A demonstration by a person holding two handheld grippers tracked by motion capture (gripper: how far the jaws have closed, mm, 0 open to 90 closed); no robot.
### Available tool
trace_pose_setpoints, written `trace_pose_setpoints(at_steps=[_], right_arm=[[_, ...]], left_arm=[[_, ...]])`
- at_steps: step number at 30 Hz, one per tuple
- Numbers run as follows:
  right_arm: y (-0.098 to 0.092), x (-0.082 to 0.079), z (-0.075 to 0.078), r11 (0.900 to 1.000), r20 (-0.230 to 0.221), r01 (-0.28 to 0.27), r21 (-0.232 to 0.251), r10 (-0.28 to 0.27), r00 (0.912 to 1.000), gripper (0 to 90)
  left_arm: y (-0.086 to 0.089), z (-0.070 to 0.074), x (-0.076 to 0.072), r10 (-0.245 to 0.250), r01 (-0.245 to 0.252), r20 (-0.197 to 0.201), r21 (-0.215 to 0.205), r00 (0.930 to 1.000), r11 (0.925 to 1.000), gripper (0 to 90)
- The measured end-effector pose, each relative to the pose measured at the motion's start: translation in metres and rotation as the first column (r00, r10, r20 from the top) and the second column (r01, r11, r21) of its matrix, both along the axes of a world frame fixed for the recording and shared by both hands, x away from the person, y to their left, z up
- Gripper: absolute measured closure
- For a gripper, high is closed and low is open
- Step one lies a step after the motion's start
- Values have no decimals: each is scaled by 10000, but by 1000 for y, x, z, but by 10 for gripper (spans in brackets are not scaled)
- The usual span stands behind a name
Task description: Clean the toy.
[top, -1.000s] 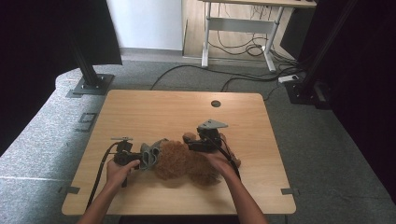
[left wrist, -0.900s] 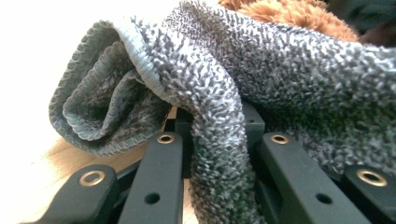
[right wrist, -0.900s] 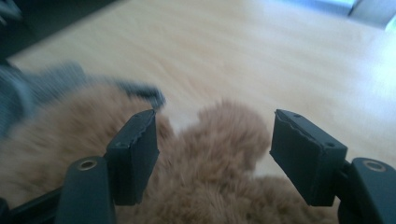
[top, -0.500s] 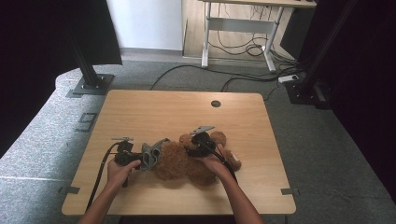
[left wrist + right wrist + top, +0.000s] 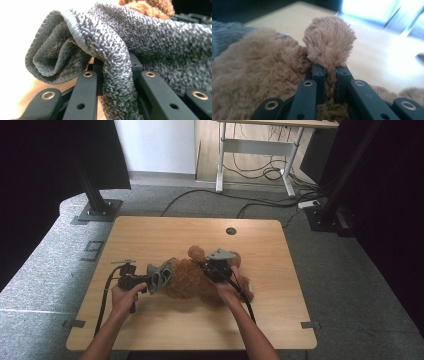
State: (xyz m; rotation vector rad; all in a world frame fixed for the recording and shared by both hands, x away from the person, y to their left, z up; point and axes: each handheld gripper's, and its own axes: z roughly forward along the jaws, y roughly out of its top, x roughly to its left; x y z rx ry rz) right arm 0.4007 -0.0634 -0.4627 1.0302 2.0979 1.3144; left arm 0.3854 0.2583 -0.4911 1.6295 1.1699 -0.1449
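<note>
Between the right gripper's jaws, which have just been closing, a rounded limb of the brown plush teddy bear at mid-table is pinched; the left gripper clamps the grey knitted cloth beside it. Keeping both pinches firm while pulling gently apart should work best

The right hand is covering part of the brown plush toy, while the grey knitted cloth is hiding the toy's far end.
</note>
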Motion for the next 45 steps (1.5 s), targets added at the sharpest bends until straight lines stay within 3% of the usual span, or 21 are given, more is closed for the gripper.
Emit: trace_pose_setpoints(at_steps=[2, 4, 9, 14, 18, 22, 27, 32, 36, 38, 42, 45], right_arm=[[3, -7, 0, 9993, 824, 230, 283, -253, 9963, 811], [6, -19, -7, 9997, 1499, 115, 216, -146, 9886, 810], [7, -55, -32, 9995, 2194, -319, 21, 306, 9752, 809], [-2, -84, -42, 9975, 2134, -685, 168, 634, 9749, 807], [-7, -96, -44, 9946, 1734, -913, 495, 815, 9815, 804], [-10, -103, -51, 9911, 1450, -918, 960, 773, 9864, 805], [-11, -111, -57, 9887, 1418, -964, 1144, 798, 9867, 806], [-13, -113, -60, 9877, 1435, -980, 1222, 801, 9864, 806], [-12, -115, -61, 9888, 1533, -966, 1137, 786, 9851, 806], [-12, -115, -62, 9891, 1556, -928, 1139, 745, 9850, 806], [-11, -115, -63, 9890, 1581, -885, 1181, 693, 9850, 806], [-11, -115, -63, 9896, 1557, -877, 1140, 694, 9854, 806]], left_arm=[[2, 6, 0, 60, -59, 171, -35, 9998, 10000, 749], [2, 7, -1, 27, -28, 206, 44, 9998, 10000, 748], [-2, -3, -8, -227, 227, -30, 162, 9997, 9996, 747], [-3, -3, -13, -445, 446, -76, 180, 9990, 9988, 745], [-3, 5, -16, -548, 549, 34, -194, 9985, 9983, 745], [-13, 21, -22, -1008, 1030, 418, -548, 9940, 9932, 746], [-43, 40, -27, -1847, 1921, 927, -786, 9784, 9782, 746], [-84, 51, -27, -2780, 2875, 1069, -860, 9546, 9539, 746], [-120, 57, -26, -3420, 3492, 1207, -446, 9319, 9360, 745], [-135, 59, -25, -3588, 3634, 1247, -160, 9251, 9315, 745], [-167, 52, -14, -3909, 3900, 866, 272, 9164, 9204, 746], [-185, 42, -6, -4028, 4006, 345, 568, 9147, 9145, 745]])
